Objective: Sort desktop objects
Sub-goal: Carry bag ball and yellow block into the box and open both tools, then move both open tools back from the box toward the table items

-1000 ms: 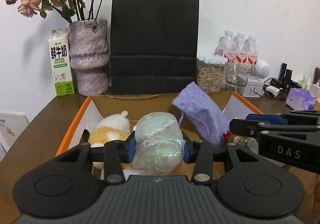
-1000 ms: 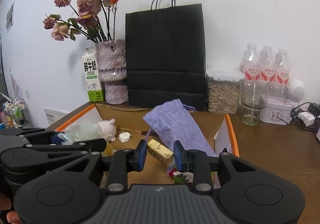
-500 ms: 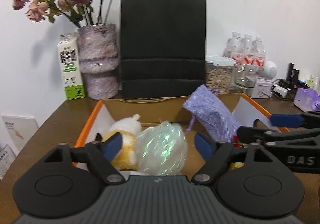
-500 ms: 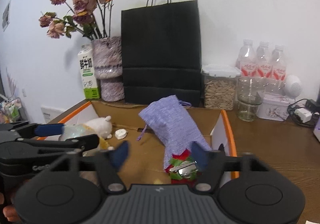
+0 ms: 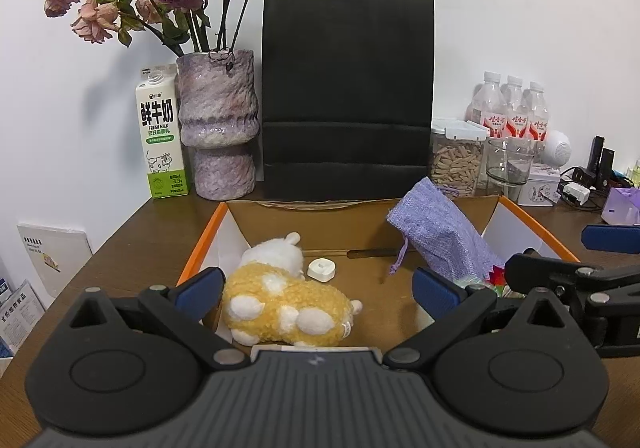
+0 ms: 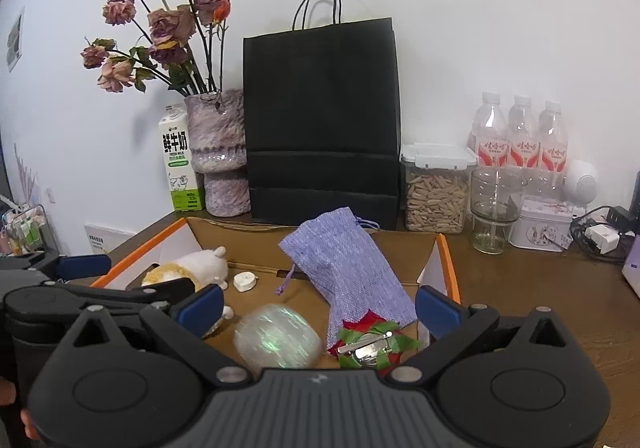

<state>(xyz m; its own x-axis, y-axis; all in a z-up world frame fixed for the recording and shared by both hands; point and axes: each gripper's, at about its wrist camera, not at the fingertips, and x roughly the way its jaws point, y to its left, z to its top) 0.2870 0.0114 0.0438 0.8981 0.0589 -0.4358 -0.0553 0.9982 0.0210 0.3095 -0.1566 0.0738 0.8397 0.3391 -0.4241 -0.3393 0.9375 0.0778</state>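
Note:
An open cardboard box (image 5: 208, 232) with orange-edged flaps holds a yellow and white plush toy (image 5: 280, 300), a small white round item (image 5: 321, 270) and a purple fabric pouch (image 5: 440, 236). In the right wrist view the box (image 6: 446, 260) also holds an iridescent sheer bundle (image 6: 276, 340), blurred, and a red and green brooch (image 6: 370, 344) beside the pouch (image 6: 344, 268). My left gripper (image 5: 316, 292) is open and empty above the plush. My right gripper (image 6: 316, 308) is open and empty above the bundle and brooch.
Behind the box stand a black paper bag (image 5: 348, 96), a purple vase of dried roses (image 5: 218, 124), a milk carton (image 5: 162, 132), a jar of seeds (image 5: 456, 156), a glass jar (image 5: 510, 162), water bottles (image 5: 512, 108) and a tin (image 5: 540, 188). Cables and chargers lie at the right (image 6: 600, 236).
My left gripper opened and let go of the iridescent bundle, which now lies in the box. My right gripper opened and released the small yellow block. Both grippers pulled back.

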